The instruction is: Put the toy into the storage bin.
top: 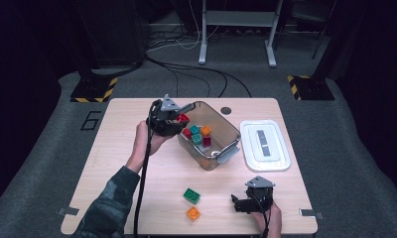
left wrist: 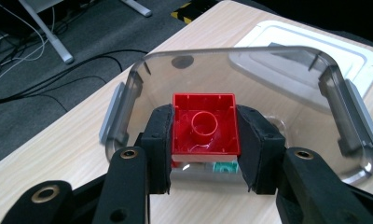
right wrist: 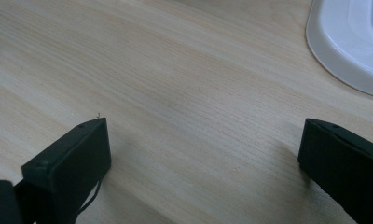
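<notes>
Glossy red plastic brick (left wrist: 204, 126), clear smooth plastic tub (left wrist: 278, 84), matt pale wood-grain table (right wrist: 184, 93)

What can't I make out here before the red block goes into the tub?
- Tub floor, left gripper view: the held red block and the left hand-held gripper cover most of it.
- Blocks in the tub, high view: too small to count.
- White lid, right gripper view: cut off by the edge.
</notes>
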